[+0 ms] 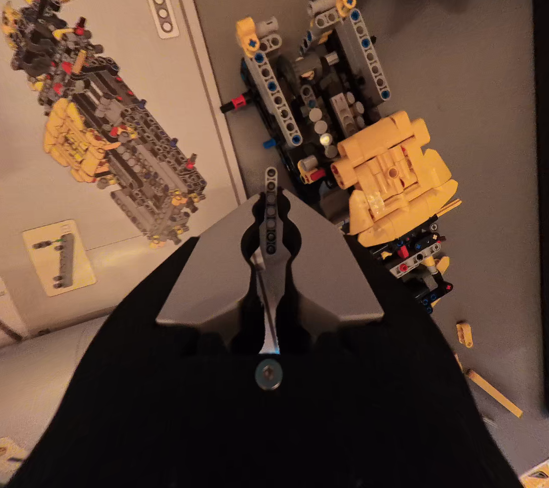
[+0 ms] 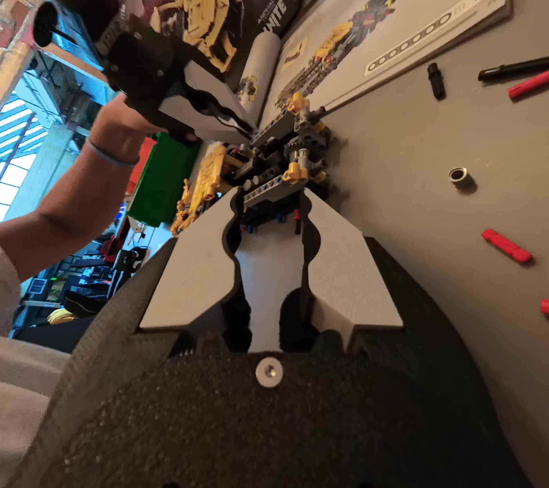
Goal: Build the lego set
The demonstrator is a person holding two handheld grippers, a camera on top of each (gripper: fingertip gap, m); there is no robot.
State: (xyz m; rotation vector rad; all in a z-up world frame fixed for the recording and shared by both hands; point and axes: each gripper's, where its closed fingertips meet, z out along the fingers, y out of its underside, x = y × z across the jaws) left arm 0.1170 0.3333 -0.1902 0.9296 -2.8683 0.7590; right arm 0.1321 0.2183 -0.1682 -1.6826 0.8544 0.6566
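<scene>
The left gripper (image 1: 271,200) has two pale grey, wedge-shaped fingers (image 1: 225,250) with wavy, scalloped black inner edges, set on a broad matte black body. A round silver screw (image 1: 268,374) with a hex socket sits at the centre of that body. The right gripper (image 2: 270,197) is built alike: grey fingers (image 2: 196,259), a rough, grainy black body and a pale screw (image 2: 269,372). The person's forearm (image 2: 59,221) carries a thin blue-grey band (image 2: 113,157) at the wrist, and a light sleeve (image 2: 6,289) shows at the frame edge.

Grey beam (image 1: 271,212) rear hidden between fingers; red piece (image 2: 545,306) cut off (right edge).
</scene>
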